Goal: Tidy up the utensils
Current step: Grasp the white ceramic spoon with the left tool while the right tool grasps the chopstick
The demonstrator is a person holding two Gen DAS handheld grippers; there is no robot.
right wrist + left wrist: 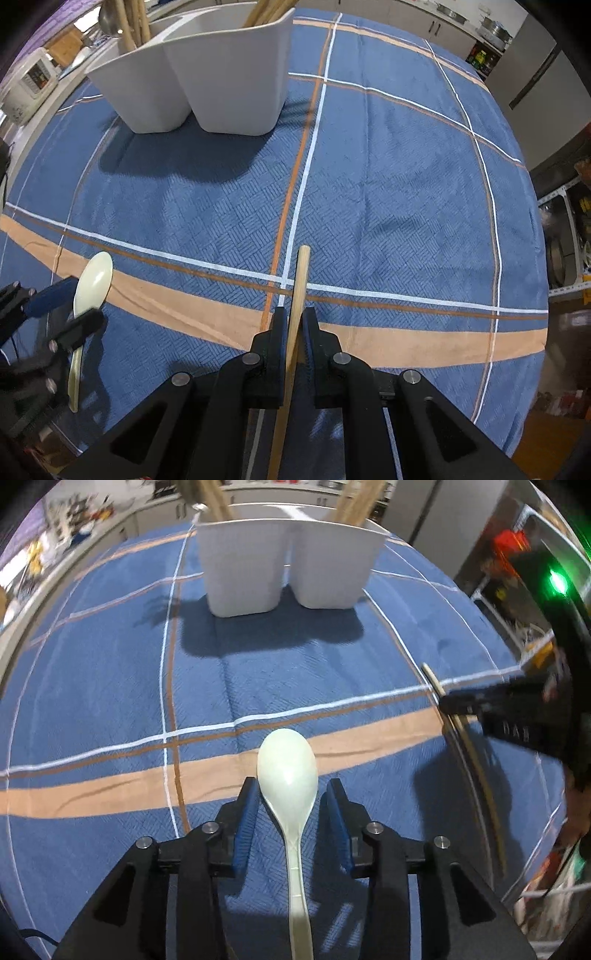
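My two wrist cameras look steeply down along my fingers, close over the tablecloth (110, 701), both sharing the white holder (192, 85) ahead.

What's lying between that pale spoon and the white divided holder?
Nothing; only bare blue plaid tablecloth separates the pale plastic spoon from the white two-compartment utensil holder, clearest in the left wrist view.

Spoon (291, 794) handle end cut off at frame bottom; holder (288, 565) contents cropped at top (wooden sticks, ends unseen).
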